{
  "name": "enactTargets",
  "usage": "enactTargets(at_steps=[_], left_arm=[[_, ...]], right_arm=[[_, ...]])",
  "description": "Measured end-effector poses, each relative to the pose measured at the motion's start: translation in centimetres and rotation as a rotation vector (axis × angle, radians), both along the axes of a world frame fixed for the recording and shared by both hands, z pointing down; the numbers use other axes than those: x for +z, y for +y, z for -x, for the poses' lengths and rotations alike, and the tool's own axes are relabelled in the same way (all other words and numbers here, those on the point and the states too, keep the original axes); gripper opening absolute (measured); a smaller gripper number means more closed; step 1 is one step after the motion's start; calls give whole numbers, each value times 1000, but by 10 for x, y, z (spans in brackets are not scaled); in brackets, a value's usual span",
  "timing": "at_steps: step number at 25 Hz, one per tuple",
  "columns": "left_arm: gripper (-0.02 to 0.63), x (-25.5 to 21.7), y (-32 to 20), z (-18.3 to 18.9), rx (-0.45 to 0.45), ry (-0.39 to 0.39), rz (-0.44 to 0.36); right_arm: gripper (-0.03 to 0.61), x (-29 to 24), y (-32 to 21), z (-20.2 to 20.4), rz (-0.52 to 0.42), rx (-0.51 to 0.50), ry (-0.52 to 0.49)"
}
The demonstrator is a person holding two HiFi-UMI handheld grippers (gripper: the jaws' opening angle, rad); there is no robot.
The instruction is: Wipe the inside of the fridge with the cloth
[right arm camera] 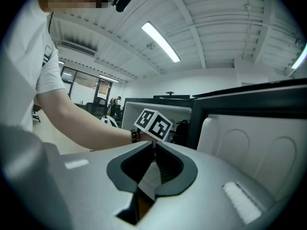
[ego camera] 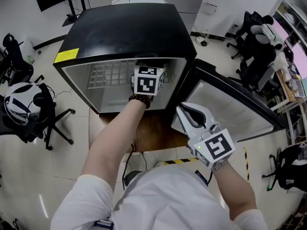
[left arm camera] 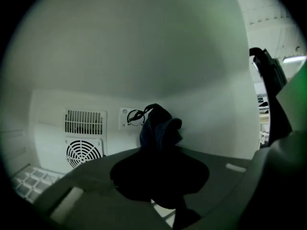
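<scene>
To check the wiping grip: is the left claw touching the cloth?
Touching. The left gripper view shows the dark cloth pinched between the jaws of the left claw, its bunched end sticking out ahead.

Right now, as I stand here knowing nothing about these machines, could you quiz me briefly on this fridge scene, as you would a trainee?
1. True or false: the right gripper is shut and holds nothing.
2. What is clamped in the left gripper, which reaches inside the fridge? A) a sponge B) a dark cloth C) a bottle
3. Fill in: the fridge door stands ___.
Key: 1 true; 2 B; 3 open.
</scene>
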State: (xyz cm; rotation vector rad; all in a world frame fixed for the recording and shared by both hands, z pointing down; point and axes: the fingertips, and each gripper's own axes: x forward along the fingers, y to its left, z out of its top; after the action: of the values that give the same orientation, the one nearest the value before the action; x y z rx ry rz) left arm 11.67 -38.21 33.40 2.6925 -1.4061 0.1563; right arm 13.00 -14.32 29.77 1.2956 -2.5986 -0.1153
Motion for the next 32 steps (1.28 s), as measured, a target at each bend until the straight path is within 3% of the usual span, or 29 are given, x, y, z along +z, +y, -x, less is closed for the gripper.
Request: enactTargets(at_steps=[8,12,22,32], left_arm=[[80,8,-25,-9,-48,-20,10],[79,16,-35,-6,-77,-65,40],[72,5,-13,-31,94,-16,19],[71,7,20,-32,177,-35,17]], right_arm=[[21,6,2,-10,12,-9,-7],[21,10,3,-15,23,-12,-6],[21,15,5,-11,30,-38,-25],[21,14,18,2,31,-58,-36]])
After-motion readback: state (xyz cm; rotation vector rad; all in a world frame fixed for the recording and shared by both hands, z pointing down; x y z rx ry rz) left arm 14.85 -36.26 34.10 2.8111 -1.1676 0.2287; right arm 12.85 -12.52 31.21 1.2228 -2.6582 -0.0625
